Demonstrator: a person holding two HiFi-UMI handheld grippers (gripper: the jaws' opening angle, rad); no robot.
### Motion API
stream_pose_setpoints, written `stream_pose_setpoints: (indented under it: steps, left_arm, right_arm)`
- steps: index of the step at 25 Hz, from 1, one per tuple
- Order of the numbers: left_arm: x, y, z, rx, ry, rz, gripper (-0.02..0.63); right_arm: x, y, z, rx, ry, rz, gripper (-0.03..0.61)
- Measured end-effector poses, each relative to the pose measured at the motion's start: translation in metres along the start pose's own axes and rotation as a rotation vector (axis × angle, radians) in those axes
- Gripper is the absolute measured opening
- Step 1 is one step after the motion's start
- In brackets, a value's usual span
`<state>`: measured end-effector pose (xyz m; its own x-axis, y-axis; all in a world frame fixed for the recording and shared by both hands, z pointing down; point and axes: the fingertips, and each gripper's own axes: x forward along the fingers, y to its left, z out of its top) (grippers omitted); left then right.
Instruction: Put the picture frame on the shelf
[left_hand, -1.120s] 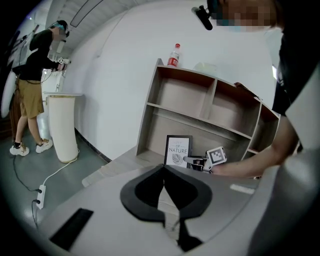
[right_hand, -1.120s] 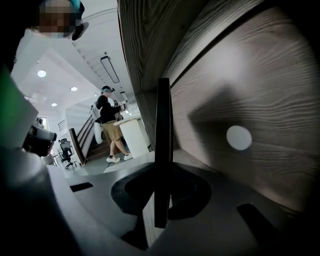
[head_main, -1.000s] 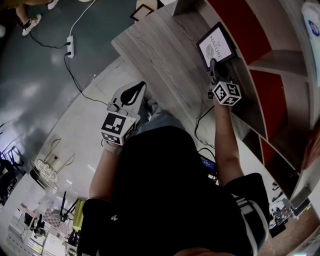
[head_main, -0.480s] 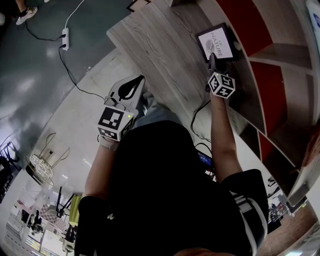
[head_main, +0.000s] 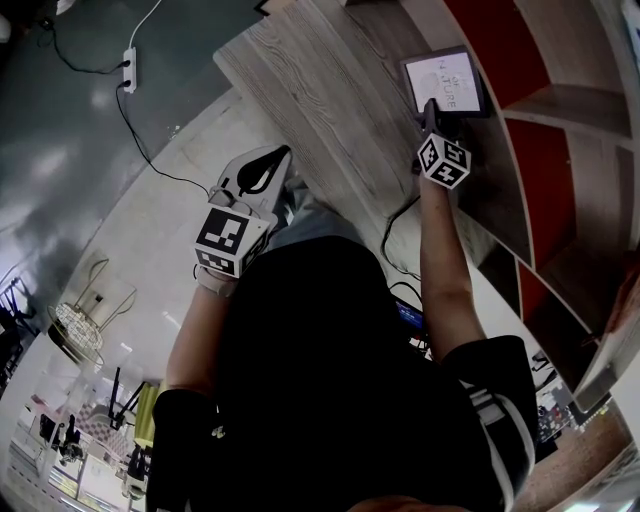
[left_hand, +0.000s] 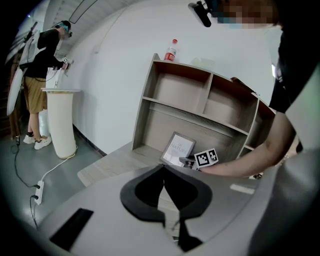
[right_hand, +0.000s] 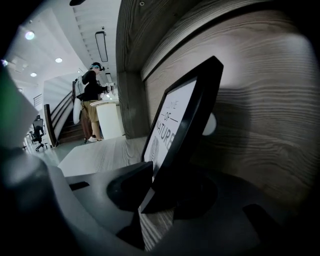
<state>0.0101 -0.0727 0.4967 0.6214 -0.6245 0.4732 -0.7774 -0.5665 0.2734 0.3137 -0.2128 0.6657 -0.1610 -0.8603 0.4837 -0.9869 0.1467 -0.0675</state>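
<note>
The black picture frame (head_main: 447, 80) with a white print stands on the wooden desk surface (head_main: 320, 90) and leans against the back panel of the shelf unit (head_main: 560, 100). My right gripper (head_main: 430, 112) is at its lower edge. In the right gripper view the frame (right_hand: 177, 125) has its bottom corner between the jaws of the right gripper (right_hand: 170, 180), which are opening and no longer pinch it. The left gripper view shows the frame (left_hand: 177, 149) with the right gripper (left_hand: 190, 161) in front of it. My left gripper (head_main: 265, 178) hangs shut and empty near the desk's front edge, its jaws (left_hand: 163, 172) meeting.
The shelf unit (left_hand: 210, 100) has several open compartments, and a bottle (left_hand: 171, 50) stands on top. A person (left_hand: 42, 55) stands at a white pedestal (left_hand: 61, 120) far left. A power strip (head_main: 128, 72) with cables lies on the floor.
My right gripper has carried the frame a little further back towards the shelf's back panel, where it now leans. The left gripper has barely moved.
</note>
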Motion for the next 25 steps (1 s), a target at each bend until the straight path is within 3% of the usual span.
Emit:
stream_pose_setpoints:
  steps: [13,20,25]
  left_arm:
    - [0.001,0.001,-0.001,-0.005,0.005,-0.001,0.009]
    - [0.003,0.002,-0.002,-0.012,0.007,-0.007,0.009]
    - [0.004,0.001,-0.002,-0.007,0.008,-0.014,0.009]
  right_arm:
    - [0.007,-0.026,0.01,-0.049,0.017,-0.102,0.127]
    - [0.004,-0.049,0.008,0.029,0.023,-0.186,0.19]
    - [0.002,-0.055,0.008,0.002,0.032,-0.219,0.241]
